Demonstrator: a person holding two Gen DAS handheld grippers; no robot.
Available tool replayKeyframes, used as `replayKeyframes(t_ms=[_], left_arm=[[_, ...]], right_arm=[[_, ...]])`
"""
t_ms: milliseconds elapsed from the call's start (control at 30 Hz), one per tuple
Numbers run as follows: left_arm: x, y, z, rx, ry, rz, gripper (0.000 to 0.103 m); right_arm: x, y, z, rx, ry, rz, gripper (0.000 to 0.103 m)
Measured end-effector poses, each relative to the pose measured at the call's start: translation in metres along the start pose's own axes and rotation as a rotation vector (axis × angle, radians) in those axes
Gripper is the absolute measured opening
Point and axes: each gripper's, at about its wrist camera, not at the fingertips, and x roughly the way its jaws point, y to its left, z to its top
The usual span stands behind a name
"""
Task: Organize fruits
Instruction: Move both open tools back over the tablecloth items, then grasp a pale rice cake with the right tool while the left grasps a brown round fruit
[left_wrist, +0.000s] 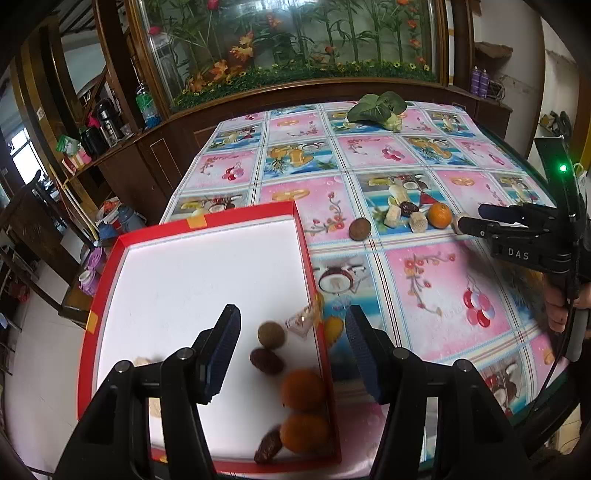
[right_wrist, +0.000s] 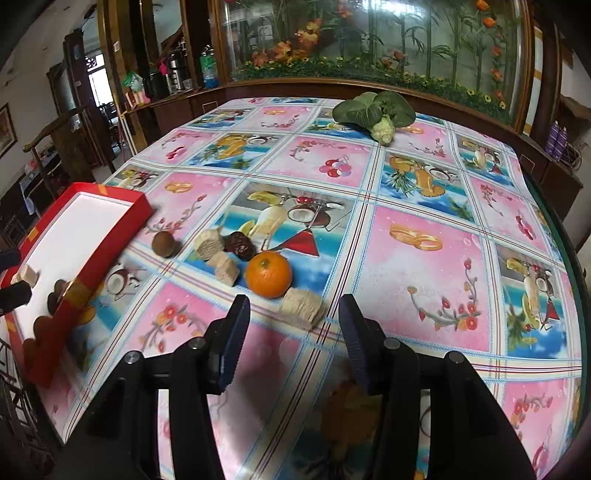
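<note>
Red tray (left_wrist: 310, 236) left, orange (right_wrist: 268, 274) ahead, both tongs (left_wrist: 291, 347) (right_wrist: 293, 332) spread empty, greens (right_wrist: 373, 110) beyond

One shallow red cardboard box with a white floor (left_wrist: 207, 221) holds two round oranges (left_wrist: 303, 391), two dark wrinkled dates (left_wrist: 266, 362), one brown round longan-like fruit (left_wrist: 271, 334), one clear-wrapped sweet (left_wrist: 301, 321) and at least one pale block, blurred behind the claw. On the fruit-printed tablecloth of the table (right_wrist: 424, 295) lie one orange (right_wrist: 268, 274), one brown round fruit (right_wrist: 164, 243), one dark date (right_wrist: 240, 244), three pale beige ridged blocks (right_wrist: 300, 308) and one green leafy vegetable (right_wrist: 373, 110).
</note>
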Motion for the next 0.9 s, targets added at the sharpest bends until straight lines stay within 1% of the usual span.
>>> replayKeyframes(t_ms=[33,67,100,133,233,300,367,533,633,733,900], left_arm=[[0.001,0.000,0.004,0.007,-0.007,-0.002,0.059],[0.002,-0.001,0.006,0.013,-0.011,-0.004,0.059],[0.005,-0.001,0.011,0.020,-0.012,-0.004,0.059],[0.009,-0.002,0.016,0.024,-0.007,-0.005,0.059],[0.021,-0.009,0.026,0.050,0.003,-0.028,0.059],[0.031,-0.015,0.033,0.058,0.027,-0.029,0.059],[0.039,-0.024,0.039,0.080,0.038,-0.055,0.059],[0.073,-0.042,0.054,0.102,0.097,-0.087,0.059],[0.089,-0.052,0.059,0.118,0.124,-0.079,0.059],[0.098,-0.061,0.061,0.140,0.138,-0.089,0.059],[0.107,-0.062,0.067,0.129,0.143,-0.104,0.058]], right_arm=[[0.003,-0.001,0.000,0.003,0.008,0.003,0.051],[0.007,-0.002,0.000,0.007,0.018,0.008,0.044],[0.010,-0.002,-0.001,0.011,0.030,0.012,0.032],[0.014,-0.003,-0.002,0.017,0.046,0.016,0.030],[0.014,-0.007,-0.003,0.024,0.036,0.036,0.030],[0.013,-0.010,-0.004,0.040,0.030,0.055,0.030],[0.013,-0.016,-0.003,0.067,0.029,0.078,0.030],[0.002,-0.047,0.001,0.198,-0.020,0.106,0.030],[-0.005,-0.060,0.002,0.250,-0.049,0.108,0.030],[-0.007,-0.066,0.004,0.278,-0.051,0.110,0.029],[-0.010,-0.068,0.003,0.286,-0.053,0.124,0.030]])
